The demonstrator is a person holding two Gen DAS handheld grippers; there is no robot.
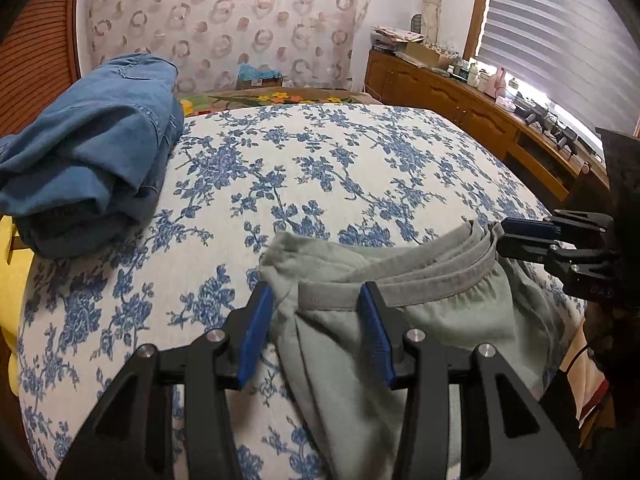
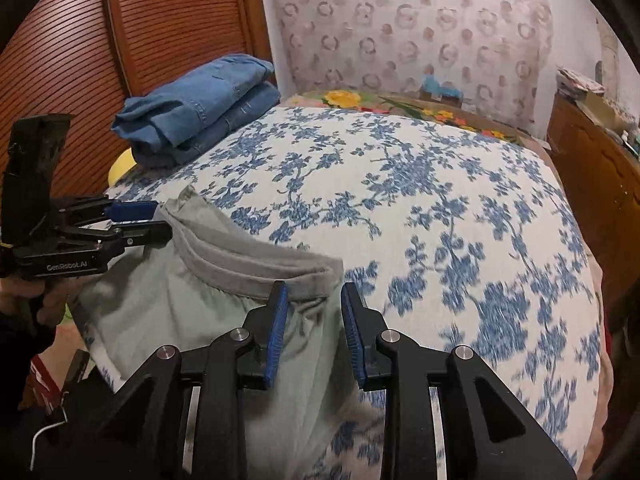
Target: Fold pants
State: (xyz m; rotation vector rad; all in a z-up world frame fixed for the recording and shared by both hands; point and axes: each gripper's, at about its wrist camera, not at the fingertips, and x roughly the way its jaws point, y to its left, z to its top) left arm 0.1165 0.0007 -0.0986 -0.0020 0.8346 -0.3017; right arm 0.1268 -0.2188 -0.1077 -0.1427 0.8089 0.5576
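Pale green pants [image 1: 448, 312] with a grey waistband [image 1: 432, 276] lie at the near edge of the bed, also in the right wrist view [image 2: 168, 300]. My left gripper [image 1: 316, 300] is open, its blue pads on either side of the left end of the waistband. My right gripper [image 2: 314, 296] is open around the right waistband corner [image 2: 316, 270]. Each gripper shows in the other's view, the right one [image 1: 508, 236] and the left one [image 2: 156, 222], beside the waistband ends with jaws slightly apart.
A blue floral bedspread [image 1: 320, 168] covers the bed. Folded blue denim [image 1: 92, 152] sits at the far left corner, also seen from the right wrist [image 2: 200, 104]. A wooden headboard [image 2: 80, 40] stands left; a cluttered wooden sideboard [image 1: 460, 92] runs along the right.
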